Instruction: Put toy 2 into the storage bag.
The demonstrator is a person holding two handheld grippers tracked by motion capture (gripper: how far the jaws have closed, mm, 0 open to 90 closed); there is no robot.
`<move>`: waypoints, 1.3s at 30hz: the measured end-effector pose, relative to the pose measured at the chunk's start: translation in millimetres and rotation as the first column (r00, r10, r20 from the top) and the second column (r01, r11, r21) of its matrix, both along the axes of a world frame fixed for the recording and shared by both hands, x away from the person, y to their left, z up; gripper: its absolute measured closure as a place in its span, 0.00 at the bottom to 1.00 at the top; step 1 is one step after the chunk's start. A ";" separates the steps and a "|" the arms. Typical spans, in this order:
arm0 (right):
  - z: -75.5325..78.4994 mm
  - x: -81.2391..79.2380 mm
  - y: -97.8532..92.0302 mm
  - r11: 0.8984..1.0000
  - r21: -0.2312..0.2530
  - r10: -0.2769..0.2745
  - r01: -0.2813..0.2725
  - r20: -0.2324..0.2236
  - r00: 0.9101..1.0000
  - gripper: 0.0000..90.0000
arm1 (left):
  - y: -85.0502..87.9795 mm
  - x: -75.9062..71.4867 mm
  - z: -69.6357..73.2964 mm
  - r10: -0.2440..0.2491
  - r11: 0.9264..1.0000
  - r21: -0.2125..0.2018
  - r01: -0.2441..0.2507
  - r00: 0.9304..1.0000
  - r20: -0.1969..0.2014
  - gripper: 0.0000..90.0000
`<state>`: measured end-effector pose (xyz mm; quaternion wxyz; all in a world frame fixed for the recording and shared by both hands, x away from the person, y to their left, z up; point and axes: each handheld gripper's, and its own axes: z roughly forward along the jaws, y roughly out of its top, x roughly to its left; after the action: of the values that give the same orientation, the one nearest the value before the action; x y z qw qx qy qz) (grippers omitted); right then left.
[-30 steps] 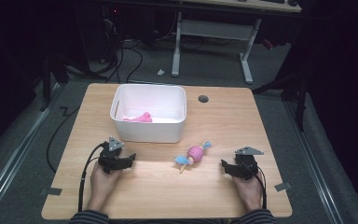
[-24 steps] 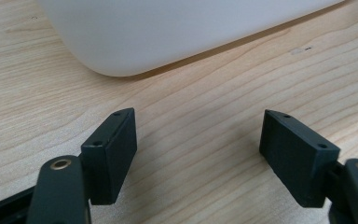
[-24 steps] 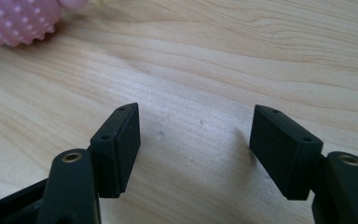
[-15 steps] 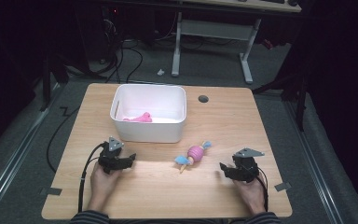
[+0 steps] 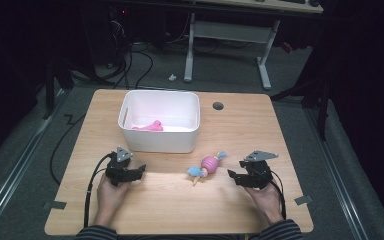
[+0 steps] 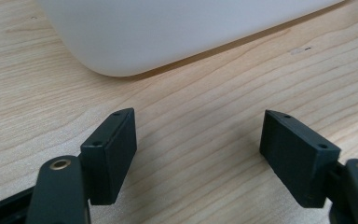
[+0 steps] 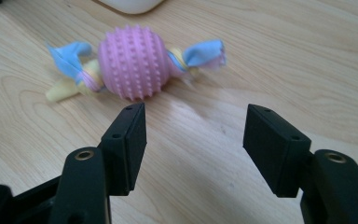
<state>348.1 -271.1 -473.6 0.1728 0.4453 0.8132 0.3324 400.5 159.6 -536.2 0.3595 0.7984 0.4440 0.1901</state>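
Note:
A pink spiky ball toy (image 5: 209,164) with blue and yellow cloth ends lies on the wooden table (image 5: 170,200), in front of the white bin (image 5: 157,140). My right gripper (image 5: 232,176) is just to its right and points at it. In the right gripper view the toy (image 7: 133,63) lies a little beyond the gripper (image 7: 196,144), whose jaws have just been closing and still stand apart with nothing between them. My left gripper (image 5: 139,170) rests at the front left, open and empty. In its own view the left gripper (image 6: 198,149) faces the bin's rounded corner (image 6: 168,28).
A pink item (image 5: 150,126) lies inside the bin. A round cable hole (image 5: 218,106) sits in the table's far right part. Cables trail from both grippers toward the front edge. The bin's corner (image 7: 130,4) shows just past the toy.
My right gripper has lifted a little and shifted slightly toward the toy, and its jaws have narrowed. The left hand, the toy and the bin have stayed put.

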 end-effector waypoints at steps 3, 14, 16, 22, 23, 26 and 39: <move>6.9 6.6 9.7 0.999 -0.001 0.037 -0.037 -0.008 0.999 0.44 | 0.1 0.0 0.1 -0.002 1.000 0.002 0.002 1.000 -0.001 0.30; 17.4 27.6 30.7 0.993 -0.012 0.114 -0.114 -0.030 0.993 0.42 | 0.0 0.0 0.0 0.000 1.000 0.000 0.000 1.000 0.000 0.30; 18.1 33.1 35.8 0.992 -0.021 0.123 -0.124 -0.040 0.992 0.41 | 0.1 0.0 0.1 -0.001 1.000 0.001 0.001 1.000 0.000 0.30; 15.9 43.0 46.9 0.986 -0.019 0.162 -0.164 -0.058 0.985 0.40 | 0.0 -0.1 0.0 0.002 1.000 0.000 -0.002 1.000 0.000 0.30; 15.9 43.0 46.9 0.986 -0.019 0.162 -0.164 -0.058 0.985 0.40 | 0.0 -0.1 0.0 0.002 1.000 0.000 -0.002 1.000 0.000 0.30; 15.1 47.7 53.0 0.984 -0.033 0.173 -0.175 -0.069 0.983 0.39 | 0.1 -0.1 0.0 0.001 1.000 0.001 -0.001 1.000 0.000 0.30; 0.1 59.4 61.3 0.982 -0.027 0.180 -0.185 -0.119 0.976 0.38 | 0.0 -0.2 0.0 0.003 1.000 0.000 -0.003 1.000 0.000 0.30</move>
<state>407.5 -209.8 -473.5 0.1026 0.3839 0.8655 0.3049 400.3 159.6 -536.2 0.3592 0.7979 0.4450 0.1906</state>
